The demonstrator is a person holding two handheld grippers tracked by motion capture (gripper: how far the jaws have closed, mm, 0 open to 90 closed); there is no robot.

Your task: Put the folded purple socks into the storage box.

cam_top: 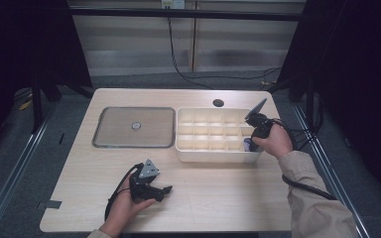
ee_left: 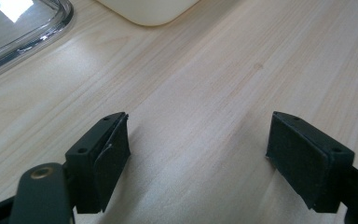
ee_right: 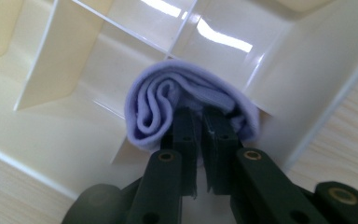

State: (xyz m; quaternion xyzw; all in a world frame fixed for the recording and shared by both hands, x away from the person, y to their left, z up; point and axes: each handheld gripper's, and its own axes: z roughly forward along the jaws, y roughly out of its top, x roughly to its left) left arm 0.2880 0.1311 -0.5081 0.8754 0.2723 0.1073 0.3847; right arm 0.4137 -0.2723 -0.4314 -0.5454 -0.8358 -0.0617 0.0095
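Observation:
A rolled lilac cloth [ee_right: 156, 100] lies in the near right corner compartment of a cream divided box [ee_right: 60, 65]. My right gripper [ee_right: 198, 116] reaches down into that compartment, its jaws nearly together and their tips buried in a fold of the roll. From above, the right gripper [cam_top: 248, 144] sits at the near right corner of the box [cam_top: 213, 157], where a bit of the cloth [cam_top: 246, 146] shows. My left gripper [cam_top: 163, 191] rests low over the bare wood near the table's front. Its jaws are wide apart with nothing between them [ee_left: 198, 149].
A shallow metal tray [cam_top: 114, 131] with a small round object [cam_top: 136, 125] lies left of the box. A dark round hole [cam_top: 218, 103] is in the tabletop behind the box. Black cables trail off the right edge. The box corner [ee_left: 149, 11] and tray rim [ee_left: 37, 37] lie ahead of the left gripper.

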